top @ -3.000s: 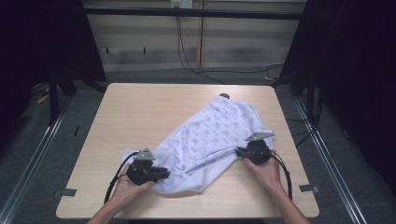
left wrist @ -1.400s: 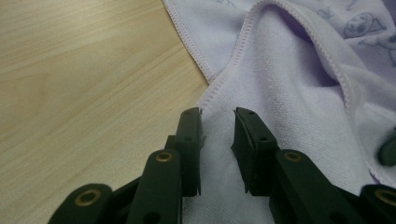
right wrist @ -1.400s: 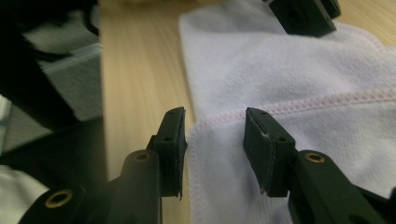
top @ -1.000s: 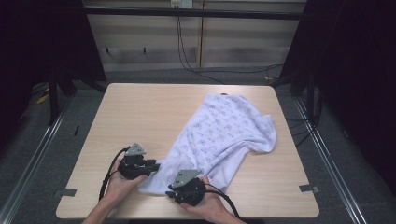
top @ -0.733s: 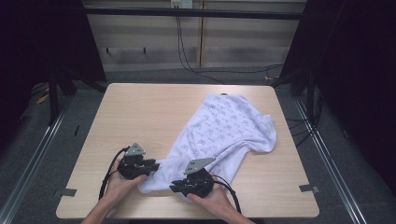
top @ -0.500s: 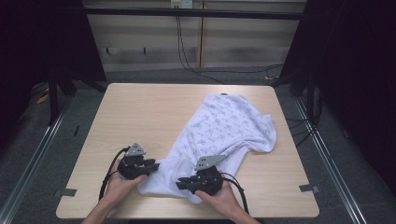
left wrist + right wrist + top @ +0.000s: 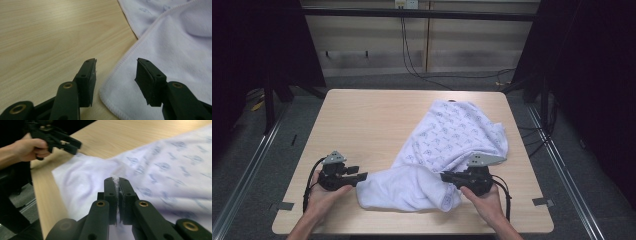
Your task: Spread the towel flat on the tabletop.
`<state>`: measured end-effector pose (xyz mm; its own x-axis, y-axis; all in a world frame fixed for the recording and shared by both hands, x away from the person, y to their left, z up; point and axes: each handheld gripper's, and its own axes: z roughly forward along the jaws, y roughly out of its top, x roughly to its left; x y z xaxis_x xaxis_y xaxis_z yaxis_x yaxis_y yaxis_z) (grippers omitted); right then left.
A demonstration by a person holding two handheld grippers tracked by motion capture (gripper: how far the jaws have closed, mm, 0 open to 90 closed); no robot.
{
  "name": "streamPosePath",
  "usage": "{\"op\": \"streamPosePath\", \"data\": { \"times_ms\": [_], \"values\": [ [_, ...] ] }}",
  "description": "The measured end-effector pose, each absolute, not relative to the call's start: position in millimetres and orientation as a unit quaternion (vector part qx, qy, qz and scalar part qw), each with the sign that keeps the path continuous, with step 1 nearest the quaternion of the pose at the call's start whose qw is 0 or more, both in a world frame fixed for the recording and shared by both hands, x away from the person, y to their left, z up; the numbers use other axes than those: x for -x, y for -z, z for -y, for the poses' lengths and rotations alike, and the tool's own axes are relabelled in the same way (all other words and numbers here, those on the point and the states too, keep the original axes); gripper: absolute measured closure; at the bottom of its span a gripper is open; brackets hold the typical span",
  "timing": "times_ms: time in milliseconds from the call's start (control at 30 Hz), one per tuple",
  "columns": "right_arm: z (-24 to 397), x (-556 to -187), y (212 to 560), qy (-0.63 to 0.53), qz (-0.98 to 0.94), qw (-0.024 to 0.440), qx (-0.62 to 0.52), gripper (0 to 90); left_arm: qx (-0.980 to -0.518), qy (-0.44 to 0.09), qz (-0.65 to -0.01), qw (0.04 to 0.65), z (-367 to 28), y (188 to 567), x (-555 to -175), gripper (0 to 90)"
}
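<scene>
My right tongs (image 7: pixel 116 182) are clamped on a fold of the towel (image 7: pixel 452 145), which sprawls from the tabletop's (image 7: pixel 362 115) far right corner down to its near edge. My left tongs (image 7: pixel 115 72) have just been opening; the hemmed corner lies between the pads, unpinched. I judge the terry soft, light and floppy, so I'd take it by hems and corners, where a pinch holds best.

The towel (image 7: pixel 175 50) runs off the top and right edges of the left gripper view, and its print (image 7: pixel 175 170) is motion-blurred in the right gripper view.
</scene>
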<state>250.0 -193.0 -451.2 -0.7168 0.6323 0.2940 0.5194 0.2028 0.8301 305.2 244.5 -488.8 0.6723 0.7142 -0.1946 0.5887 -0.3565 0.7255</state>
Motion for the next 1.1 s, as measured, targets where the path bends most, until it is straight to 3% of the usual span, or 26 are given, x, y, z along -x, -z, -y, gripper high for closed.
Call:
{"op": "streamPosePath", "data": {
  "times_ms": [400, 500, 567, 733, 900, 1100],
  "values": [
    [208, -256, 458, -0.504, -0.770, 0.060, -0.387, 85.7, -0.829, -0.098, -0.406, 0.371, -239, 498, -301, 50.3],
    [210, -257, 458, -0.504, -0.769, 0.061, -0.388, 85.5, -0.846, -0.100, -0.378, 0.363, -236, 497, -299, 66.6],
    [213, -257, 457, -0.506, -0.766, 0.061, -0.391, 85.6, -0.847, -0.061, -0.376, 0.371, -235, 497, -301, 85.3],
    [219, -256, 452, -0.508, -0.763, 0.058, -0.395, 85.9, -0.846, -0.029, -0.365, 0.386, -235, 497, -301, 87.9],
    [235, -251, 444, -0.515, -0.755, 0.066, -0.401, 86.1, -0.823, -0.012, -0.342, 0.453, -231, 478, -299, 88.0],
    [256, -256, 411, -0.524, -0.743, 0.103, -0.403, 86.1, -0.794, -0.041, -0.332, 0.508, -234, 442, -306, 88.0]
  ]
}}
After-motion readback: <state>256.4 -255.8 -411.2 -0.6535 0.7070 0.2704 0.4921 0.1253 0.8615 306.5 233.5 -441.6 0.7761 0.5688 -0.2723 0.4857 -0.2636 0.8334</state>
